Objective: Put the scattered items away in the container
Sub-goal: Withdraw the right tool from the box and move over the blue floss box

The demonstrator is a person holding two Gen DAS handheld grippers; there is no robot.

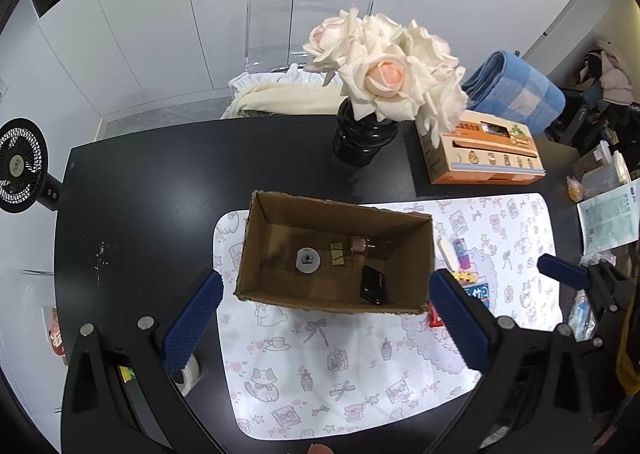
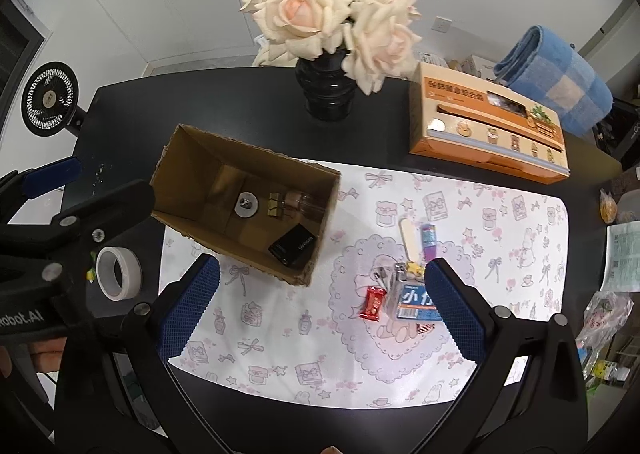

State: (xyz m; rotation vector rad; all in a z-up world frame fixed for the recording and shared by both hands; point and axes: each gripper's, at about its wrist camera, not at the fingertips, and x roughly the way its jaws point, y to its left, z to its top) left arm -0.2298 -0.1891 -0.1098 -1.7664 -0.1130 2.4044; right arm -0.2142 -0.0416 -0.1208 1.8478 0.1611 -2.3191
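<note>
The leftover items, a red candy point(image 2: 372, 302), a blue-labelled packet point(image 2: 416, 304), a stick point(image 2: 409, 239) and a purple tube point(image 2: 429, 242), lie on the mat just ahead of the right fingers point(image 2: 320, 304), toward their right pad. The stick's long axis points away from them. The box point(image 1: 256, 254) sits ahead of the left fingers point(image 1: 326, 314), so the right hand is nearer. Both pairs of fingers are spread wide, holding nothing.

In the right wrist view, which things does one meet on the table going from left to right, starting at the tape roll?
Tape roll → cardboard box → red candy → blue-and-white packet → orange box → printed paper sheet.
</note>
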